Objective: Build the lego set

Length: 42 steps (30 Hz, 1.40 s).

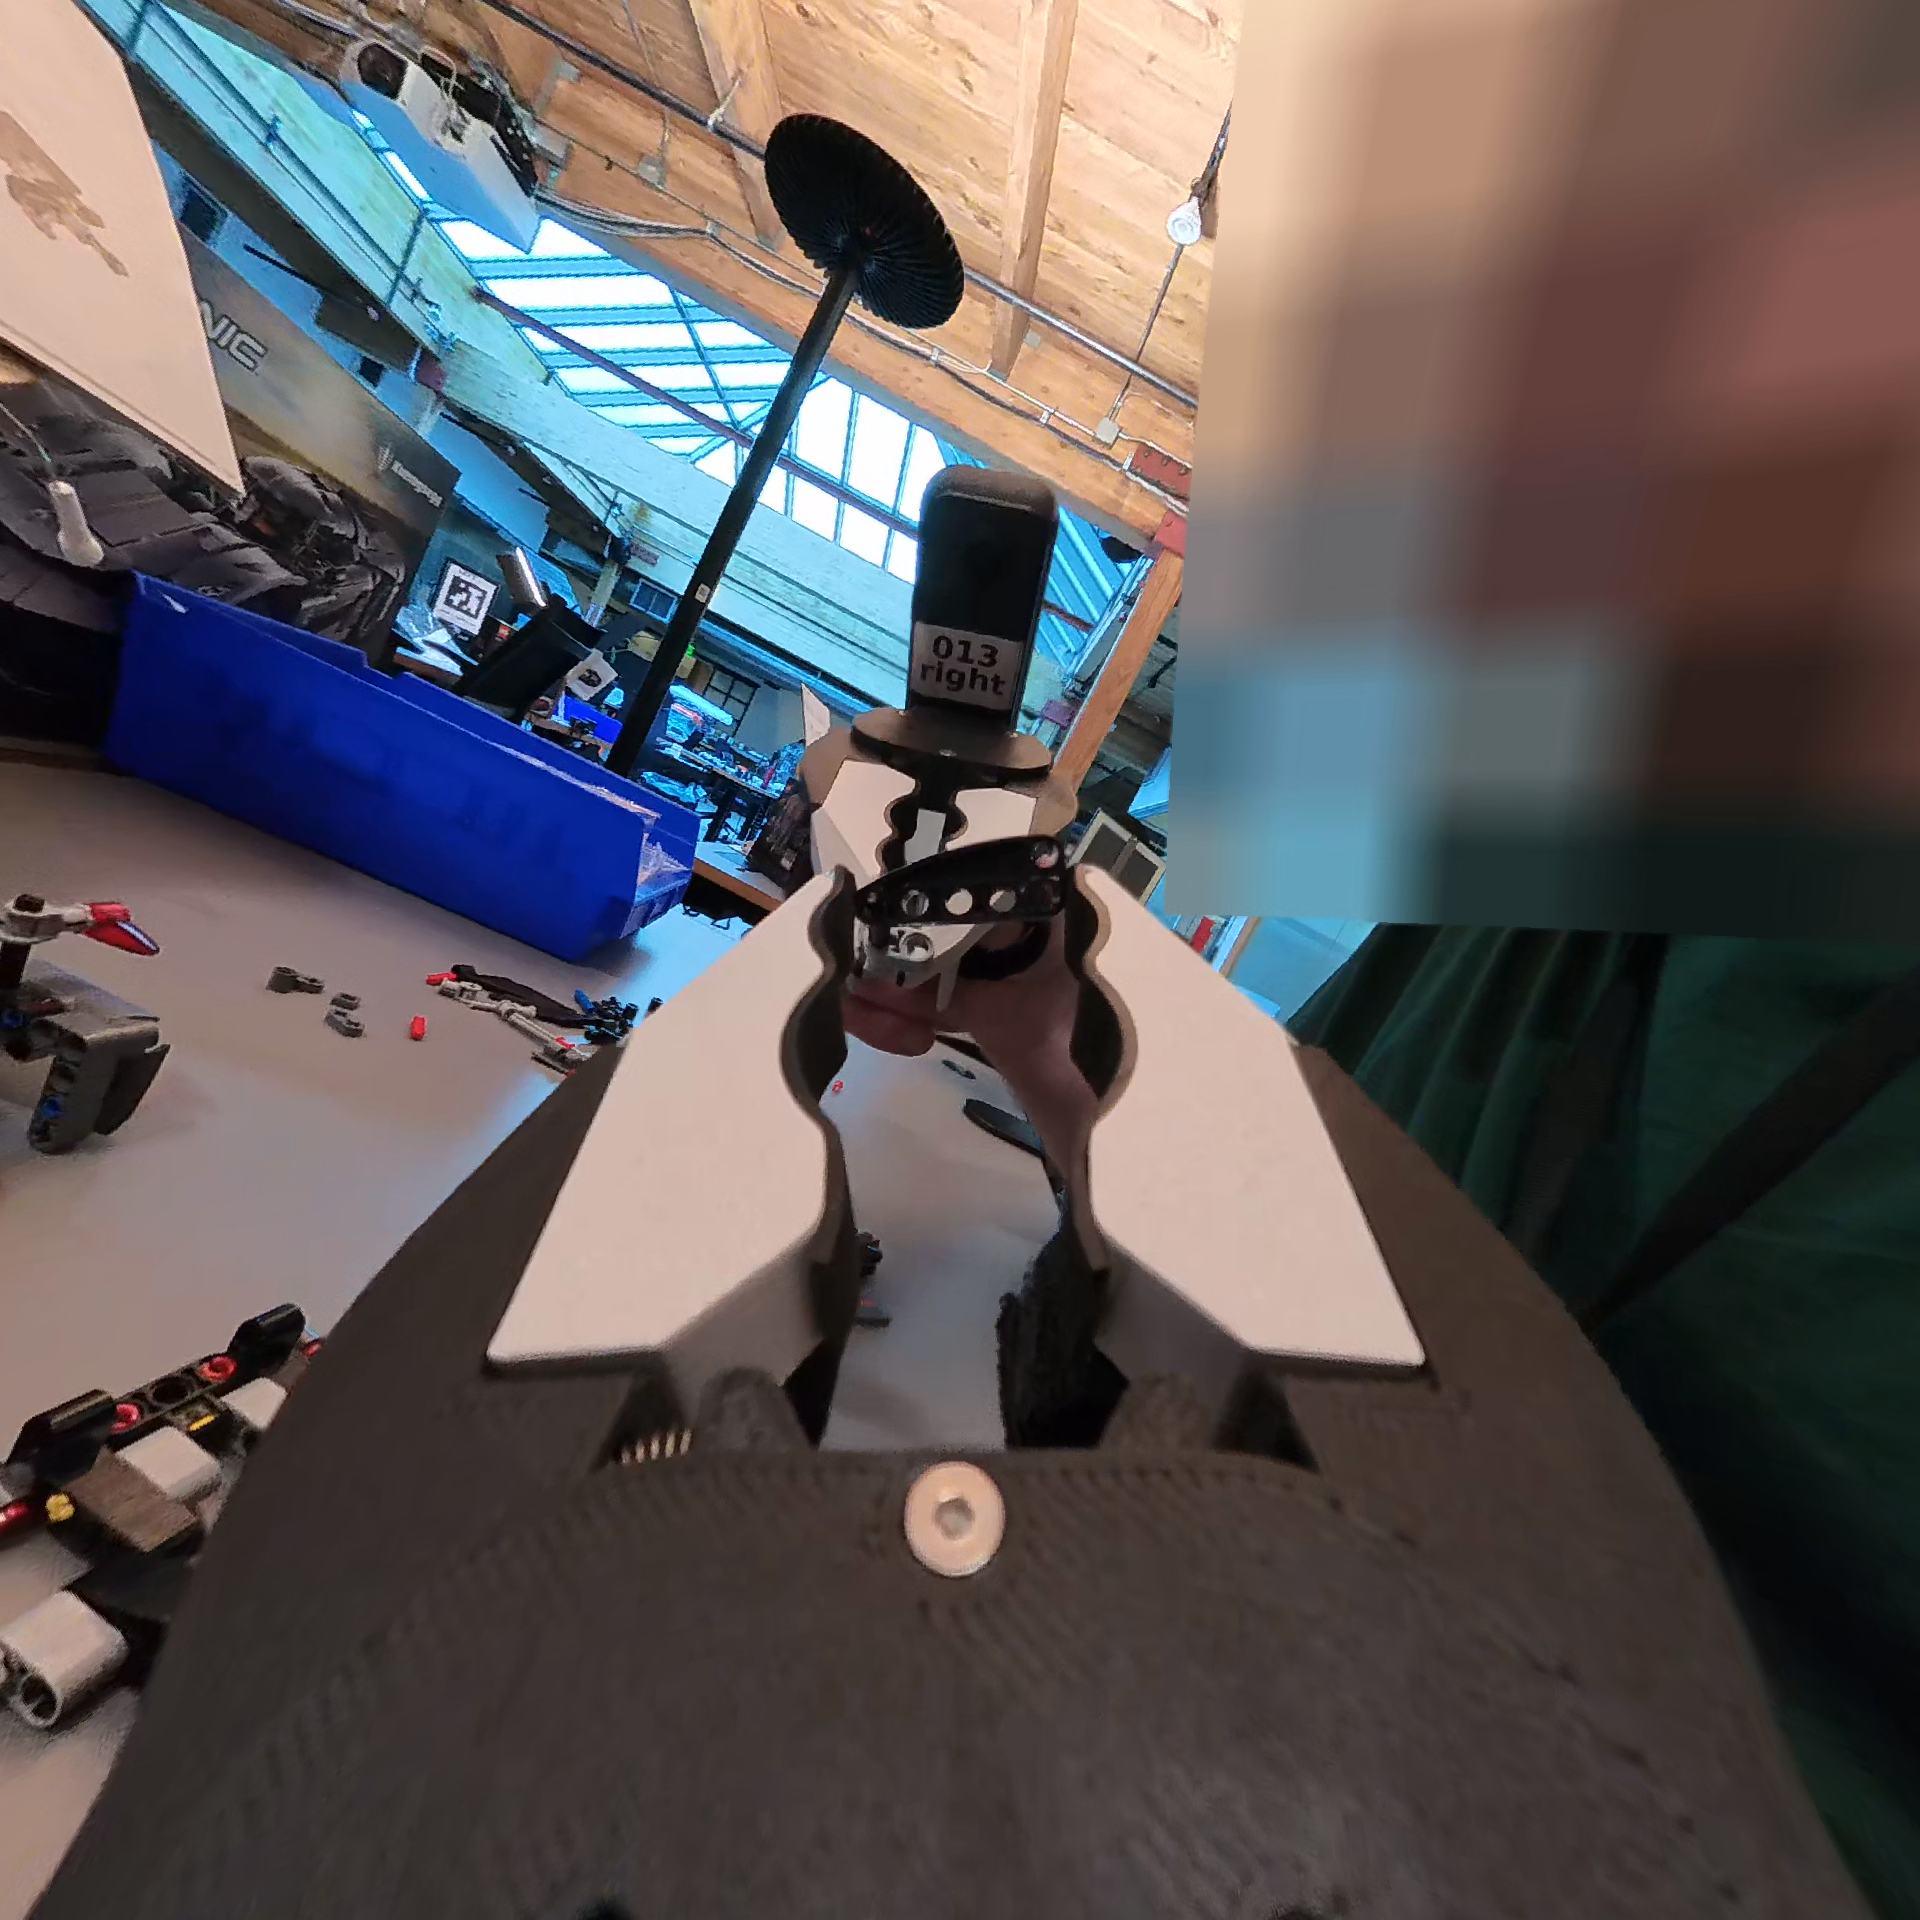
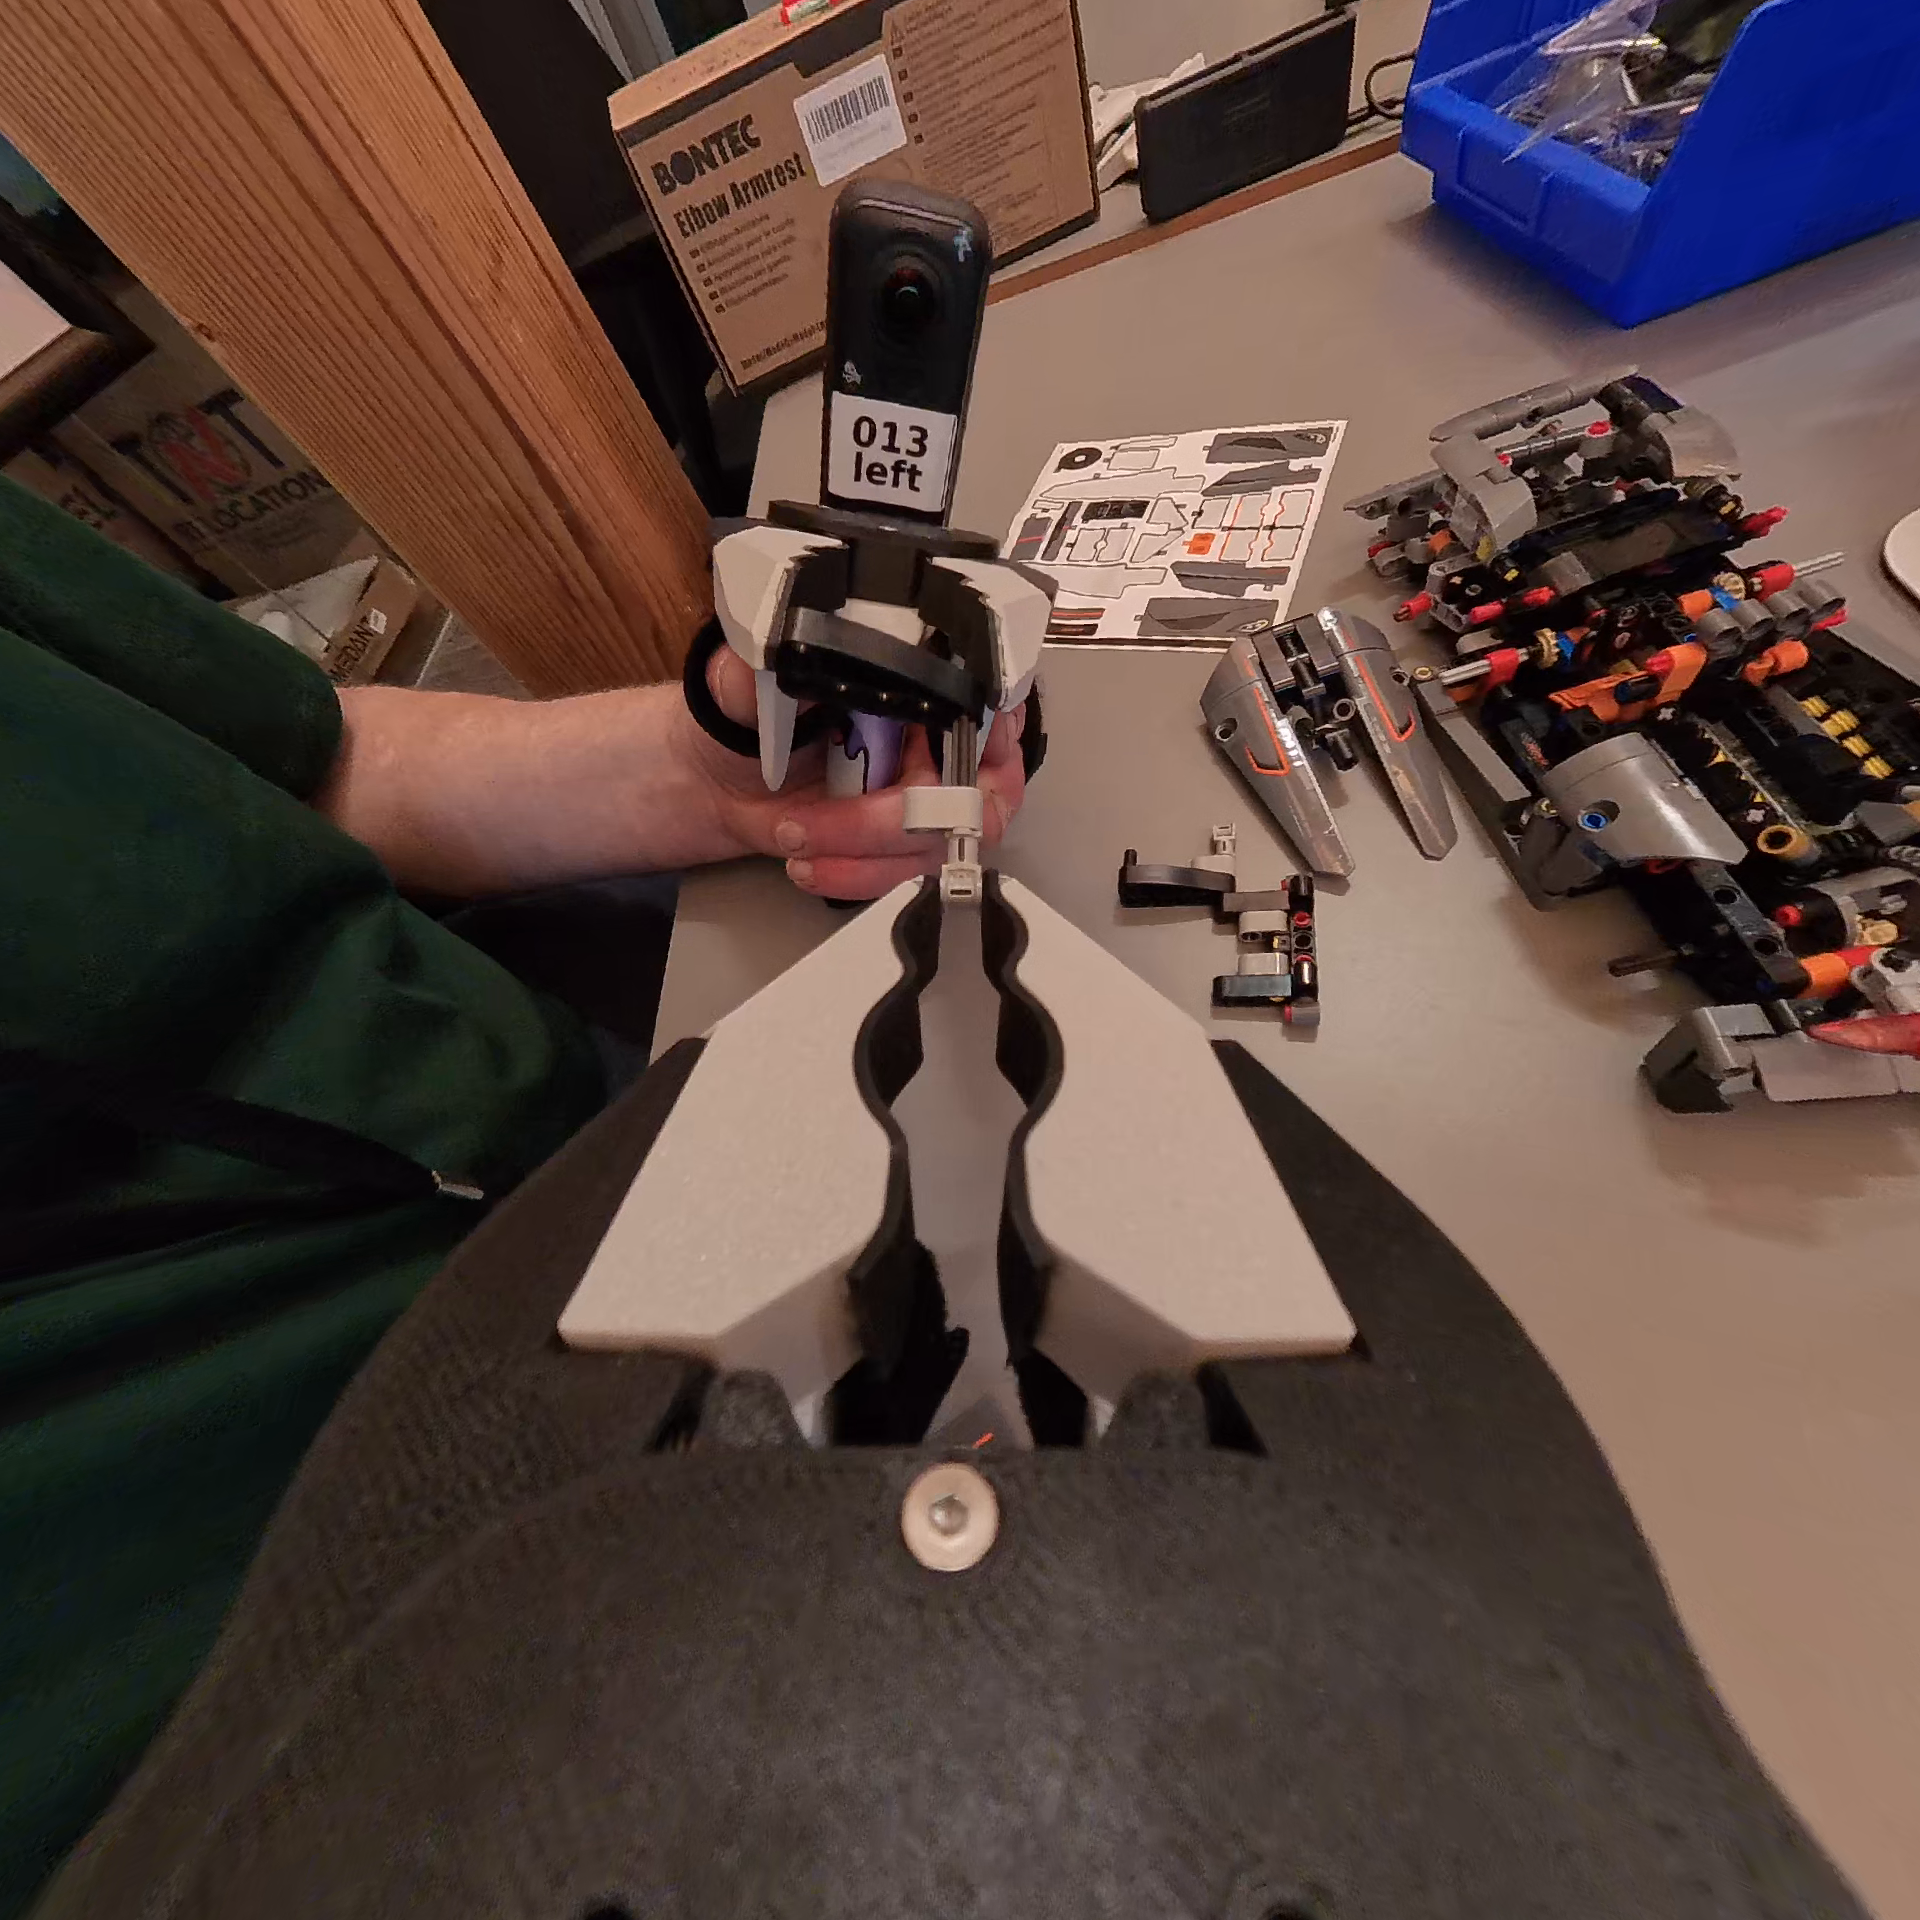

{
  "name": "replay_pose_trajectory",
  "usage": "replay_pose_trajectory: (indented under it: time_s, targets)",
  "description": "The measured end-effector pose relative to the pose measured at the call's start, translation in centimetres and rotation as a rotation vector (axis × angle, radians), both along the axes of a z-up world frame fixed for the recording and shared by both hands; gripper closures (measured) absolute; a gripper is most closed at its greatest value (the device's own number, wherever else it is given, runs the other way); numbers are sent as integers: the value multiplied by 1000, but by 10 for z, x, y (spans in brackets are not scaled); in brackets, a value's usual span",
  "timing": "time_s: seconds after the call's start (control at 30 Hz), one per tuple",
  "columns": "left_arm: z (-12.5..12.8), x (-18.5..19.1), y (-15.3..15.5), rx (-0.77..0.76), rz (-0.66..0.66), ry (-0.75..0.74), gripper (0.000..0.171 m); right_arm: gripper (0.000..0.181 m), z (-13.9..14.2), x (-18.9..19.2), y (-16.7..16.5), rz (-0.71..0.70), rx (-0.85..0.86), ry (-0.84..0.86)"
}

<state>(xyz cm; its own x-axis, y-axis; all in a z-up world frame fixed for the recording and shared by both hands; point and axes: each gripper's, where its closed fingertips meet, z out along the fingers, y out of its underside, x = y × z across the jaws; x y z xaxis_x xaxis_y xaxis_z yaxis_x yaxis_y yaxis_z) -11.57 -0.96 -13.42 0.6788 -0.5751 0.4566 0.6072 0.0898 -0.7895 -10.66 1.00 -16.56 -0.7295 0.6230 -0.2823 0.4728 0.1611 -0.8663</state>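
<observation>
the two grippers are lifted up off the table and face each other, tip to tip, so two little lego bits can be joined in the air. the left gripper (image 1: 956,904) has its two white fingers closed in on a curved black piece with holes (image 1: 966,883), and a small light grey bit hangs under that piece. the right gripper (image 2: 961,883) has its fingers almost closed, and right at the tips it pinches a small light grey connector (image 2: 961,873). above it sits a grey cross piece on thin dark rods (image 2: 940,805) that comes down from the other gripper, so the two parts look lined up to push into each other. i think this is the step going on: holding one part steady with one tool and pressing the other part in. each part is held at the very tips, maybe so both cameras can see the join. a bare hand (image 2: 883,821) wraps round the handle of the far gripper. the big lego car build (image 2: 1662,707) lies on the grey table (image 2: 1351,1247), off to the side, well apart from the grippers. near it rest a grey pointed panel part (image 2: 1309,727), a small black and grey sub-build (image 2: 1247,935) and a sticker sheet (image 2: 1184,530). a blue bin (image 2: 1683,208) holding clear bags sits at the far edge. the tiny bits could slip, so the push should be slow and straight.
</observation>
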Motion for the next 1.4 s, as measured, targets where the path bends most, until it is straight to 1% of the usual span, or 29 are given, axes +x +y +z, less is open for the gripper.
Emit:
replay_pose_trajectory:
  time_s: [0.2, 0.37, 0.5, 0.63, 0.7, 0.93, 1.27, 1.4]
  targets:
    - [0, 5, -1, -14, -1, 91, 133, 176, 1, 4, -1, 45, -38, -30]
    - [2, 13, -3, -20, -3, 238, 133, 176, 5, 8, -5, 110, -114, -71]
    - [-5, 22, 1, -59, -8, 369, 133, 176, 6, 7, -8, 125, -110, -69]
    - [4, 19, -1, -31, -1, 370, 133, 176, 13, 5, -11, 133, -153, -30]
    - [8, 18, -2, -7, -3, 335, 133, 176, 15, 4, -13, 138, -176, -20]
    - [7, 17, -3, 7, 4, 304, 133, 176, 14, 3, -12, 120, -143, 12]
    - [0, 19, 2, -54, -16, 317, 133, 176, 8, 5, -6, 77, -126, 52]
    - [2, 18, 2, -52, -15, 299, 133, 176, 11, 6, -4, 57, -138, 94]
